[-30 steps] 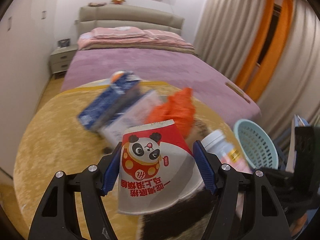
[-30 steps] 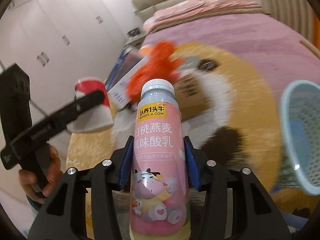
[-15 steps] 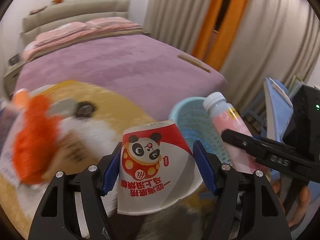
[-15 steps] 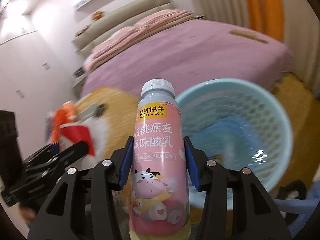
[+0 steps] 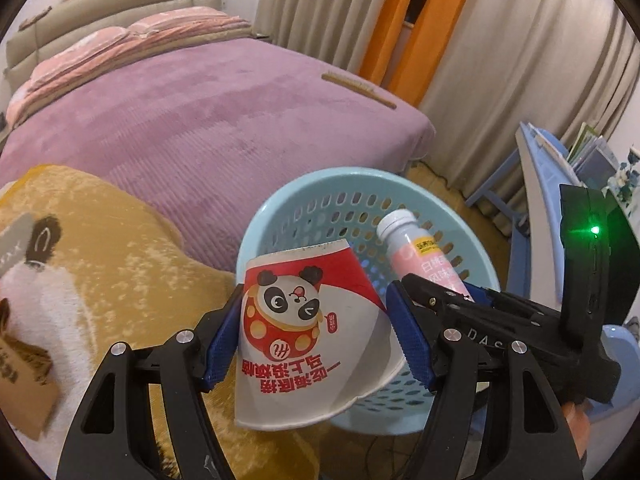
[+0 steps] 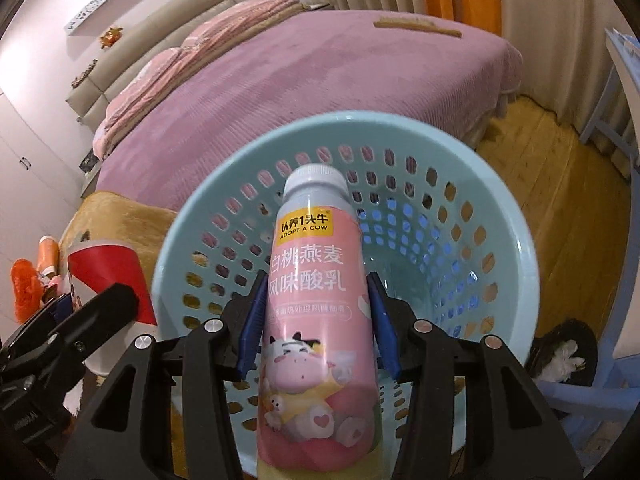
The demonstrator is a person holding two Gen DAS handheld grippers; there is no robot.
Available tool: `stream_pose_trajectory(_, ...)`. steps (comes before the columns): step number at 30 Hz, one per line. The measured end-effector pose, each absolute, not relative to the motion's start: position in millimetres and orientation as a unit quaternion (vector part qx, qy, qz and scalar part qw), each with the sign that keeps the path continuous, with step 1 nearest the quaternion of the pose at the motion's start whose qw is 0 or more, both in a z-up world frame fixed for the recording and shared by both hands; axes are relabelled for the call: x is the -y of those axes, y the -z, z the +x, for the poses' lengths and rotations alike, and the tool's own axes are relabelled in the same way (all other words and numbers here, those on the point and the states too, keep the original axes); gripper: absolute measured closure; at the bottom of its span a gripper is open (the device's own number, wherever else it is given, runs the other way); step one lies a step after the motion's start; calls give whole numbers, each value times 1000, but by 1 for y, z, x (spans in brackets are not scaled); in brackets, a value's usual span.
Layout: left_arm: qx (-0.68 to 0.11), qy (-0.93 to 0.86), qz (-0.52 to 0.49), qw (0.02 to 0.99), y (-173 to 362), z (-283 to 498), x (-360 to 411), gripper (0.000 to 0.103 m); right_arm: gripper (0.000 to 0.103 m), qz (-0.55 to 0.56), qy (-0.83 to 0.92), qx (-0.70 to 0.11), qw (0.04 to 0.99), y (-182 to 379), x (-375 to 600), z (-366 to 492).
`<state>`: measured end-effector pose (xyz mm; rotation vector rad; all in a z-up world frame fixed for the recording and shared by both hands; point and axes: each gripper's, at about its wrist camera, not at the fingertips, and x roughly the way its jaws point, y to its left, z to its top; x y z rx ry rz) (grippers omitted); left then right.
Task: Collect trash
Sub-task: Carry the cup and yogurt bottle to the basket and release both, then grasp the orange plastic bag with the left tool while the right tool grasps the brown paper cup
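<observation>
Pink bottle (image 6: 316, 312) upright in grip — cap away, over blue basket (image 6: 516, 240)

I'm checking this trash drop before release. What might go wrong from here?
The paper cup in the left gripper hangs over the blue basket's near rim, so it may fall outside onto the blanket. The right gripper and its yogurt bottle crowd the same opening; they might collide.

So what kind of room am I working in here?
A bedroom, by the look of it: a large bed with a purple cover and padded headboard, floor-length curtains behind it, and a blue plastic basket on the wooden floor beside the bed.
</observation>
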<state>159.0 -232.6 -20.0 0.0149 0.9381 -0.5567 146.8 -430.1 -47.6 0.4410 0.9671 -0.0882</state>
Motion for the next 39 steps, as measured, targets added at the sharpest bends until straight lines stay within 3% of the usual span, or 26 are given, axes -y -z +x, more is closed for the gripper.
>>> stream_pose_trajectory(5, -451, 262, 0, 853, 26, 163, 234, 34, 57, 228, 44, -474, 850, 59, 437, 154)
stream_pose_trajectory(9, -449, 266, -10, 853, 22, 160, 230, 24, 53, 247, 40, -463, 850, 56, 445, 151)
stream_pose_trajectory(21, -396, 271, -28, 877, -12, 121, 186, 26, 51, 225, 2, -426, 876, 11, 414, 129)
stream_pose_trajectory(33, -333, 164, -68, 926, -57, 95, 65, 26, 50, 156, -120, -389, 900, -46, 295, 120)
stream_pose_trajectory(39, -346, 96, -74, 930, -54, 113, 4, 24, 50, 122, -169, -400, 893, -49, 233, 130)
